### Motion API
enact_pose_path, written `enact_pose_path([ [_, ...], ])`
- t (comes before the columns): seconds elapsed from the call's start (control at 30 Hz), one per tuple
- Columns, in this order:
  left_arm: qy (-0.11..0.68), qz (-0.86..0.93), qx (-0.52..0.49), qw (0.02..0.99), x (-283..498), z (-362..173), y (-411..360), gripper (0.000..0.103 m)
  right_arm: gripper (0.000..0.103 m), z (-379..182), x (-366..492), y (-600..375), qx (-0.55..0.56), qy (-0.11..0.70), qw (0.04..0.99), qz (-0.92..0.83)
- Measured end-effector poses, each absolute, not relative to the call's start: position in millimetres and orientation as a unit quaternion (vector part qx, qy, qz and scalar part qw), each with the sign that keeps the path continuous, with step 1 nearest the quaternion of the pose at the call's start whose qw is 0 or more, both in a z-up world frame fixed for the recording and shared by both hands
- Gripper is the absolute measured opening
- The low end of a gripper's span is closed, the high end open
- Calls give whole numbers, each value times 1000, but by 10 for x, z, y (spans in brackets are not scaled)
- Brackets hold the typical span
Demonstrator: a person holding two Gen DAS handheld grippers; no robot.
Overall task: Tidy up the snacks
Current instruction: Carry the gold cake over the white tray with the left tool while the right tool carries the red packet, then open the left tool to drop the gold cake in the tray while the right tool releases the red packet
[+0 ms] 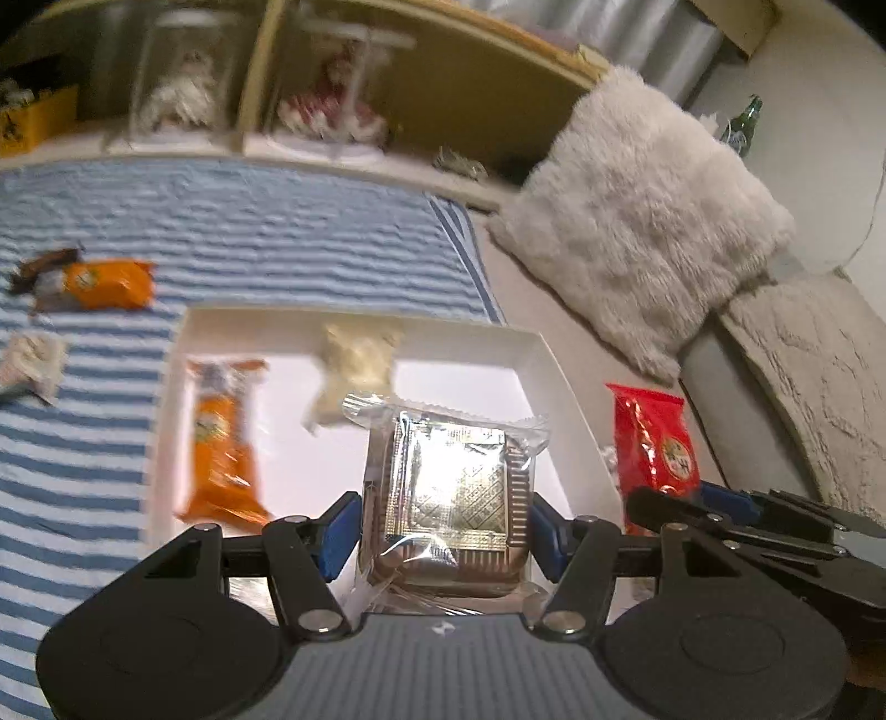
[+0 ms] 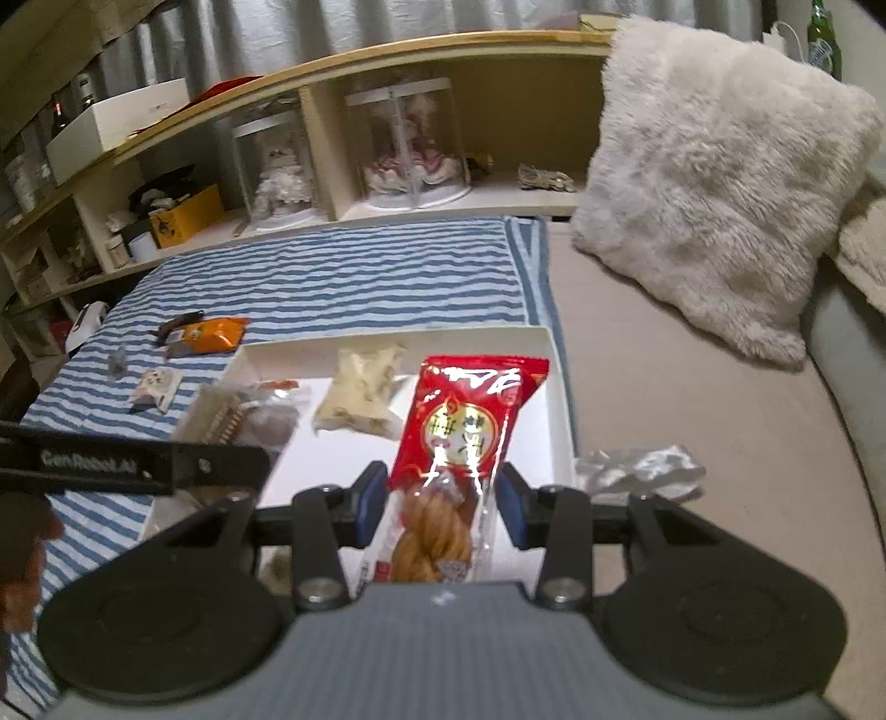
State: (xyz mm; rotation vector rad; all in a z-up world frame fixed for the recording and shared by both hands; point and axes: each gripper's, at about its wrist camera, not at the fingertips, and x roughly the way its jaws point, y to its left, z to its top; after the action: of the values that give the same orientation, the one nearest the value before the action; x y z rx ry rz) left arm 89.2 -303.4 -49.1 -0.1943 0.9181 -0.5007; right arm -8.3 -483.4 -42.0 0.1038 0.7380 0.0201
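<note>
Two packets are riding in at once: the left gripper (image 1: 446, 531) is clenching its jaws on a clear-wrapped biscuit packet (image 1: 451, 487) above the white tray (image 1: 545, 354), and the right gripper (image 2: 440, 504) is pinching a red twist-snack bag (image 2: 459, 426) over the same tray. Inside, an orange packet (image 1: 221, 443) and a pale snack (image 1: 357, 368) are already lying. Out on the striped blanket (image 2: 332, 271), another orange packet (image 2: 213, 335) and a few small wrappers are waiting — I'd say roughly halfway.

Wooden shelf (image 2: 387, 72), fluffy pillow (image 2: 720, 183), striped blanket (image 2: 332, 277), curtain (image 2: 332, 27)
</note>
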Motion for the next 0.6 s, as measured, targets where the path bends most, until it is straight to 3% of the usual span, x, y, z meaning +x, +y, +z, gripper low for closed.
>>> enact_pose_path([
  [0.37,524,-238,-178,798,980,-1114,-3352,63,48,-752,141,-5008,41,394,918,24],
  [0.6,538,-203,-197,794,1028,-1325,-3353,66,51,-888,252,-5082,39,415,908,33],
])
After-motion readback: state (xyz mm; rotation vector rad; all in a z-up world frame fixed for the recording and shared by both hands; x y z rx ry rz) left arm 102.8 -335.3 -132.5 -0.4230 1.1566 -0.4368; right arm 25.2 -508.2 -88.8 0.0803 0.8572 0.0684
